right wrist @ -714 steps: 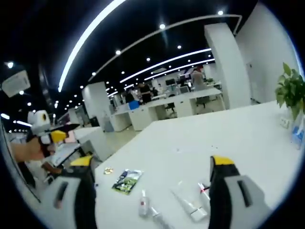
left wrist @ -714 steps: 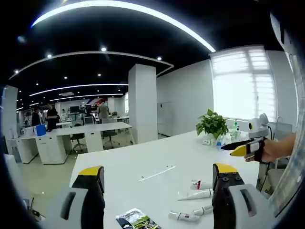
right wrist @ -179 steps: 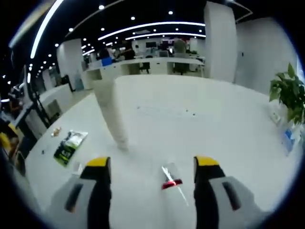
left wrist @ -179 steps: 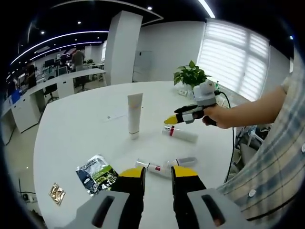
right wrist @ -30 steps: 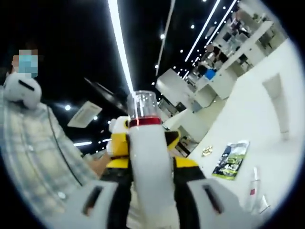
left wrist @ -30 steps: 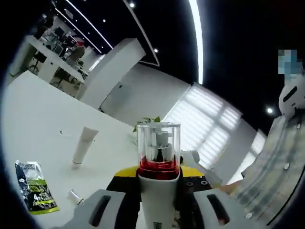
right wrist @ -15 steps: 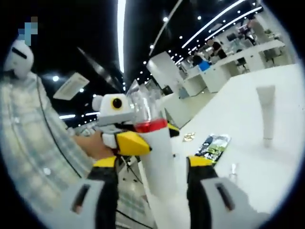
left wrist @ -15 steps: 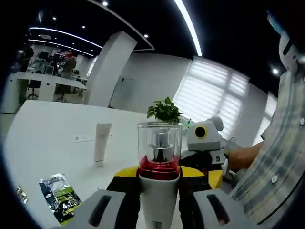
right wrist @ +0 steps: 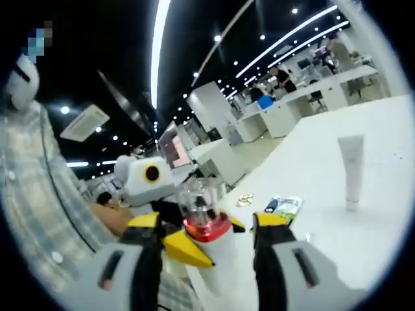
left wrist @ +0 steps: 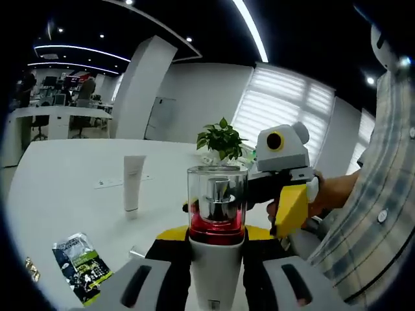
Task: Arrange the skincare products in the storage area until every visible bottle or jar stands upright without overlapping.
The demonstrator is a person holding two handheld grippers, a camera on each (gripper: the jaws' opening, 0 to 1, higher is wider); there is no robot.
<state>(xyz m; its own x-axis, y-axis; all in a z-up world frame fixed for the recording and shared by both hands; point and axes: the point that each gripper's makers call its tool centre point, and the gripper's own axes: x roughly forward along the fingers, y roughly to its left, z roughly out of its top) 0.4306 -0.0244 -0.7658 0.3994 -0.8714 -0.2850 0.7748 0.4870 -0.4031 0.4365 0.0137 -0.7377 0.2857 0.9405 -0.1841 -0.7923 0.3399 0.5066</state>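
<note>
Sachet (left wrist: pixel 79 265): a green-and-black packet lying flat on the white table (left wrist: pixel 65 175), at the left of the left gripper view.
Tube (left wrist: pixel 133 183): a white tube standing on its cap, alone and well apart from the rest — already upright.
Pump bottle (left wrist: pixel 216 253): white body, red collar, clear cap over a silver pump; held in the air above the table, close to the person's plaid shirt (left wrist: pixel 376 220).
Left gripper (left wrist: pixel 216 241): jaws clamped on the bottle's white body, just below the red collar.
Right gripper (left wrist: pixel 290 208): beside the bottle in the left gripper view; in its own view (right wrist: pixel 206 227) the jaws stand apart, either side of the bottle (right wrist: pixel 206 249) without pressing it.
Handling: the bottle looks rigid, smooth and fairly light, likely slippery — best held low on the body. The clear cap looks brittle and may pull off, so it is a poor place to grip.
</note>
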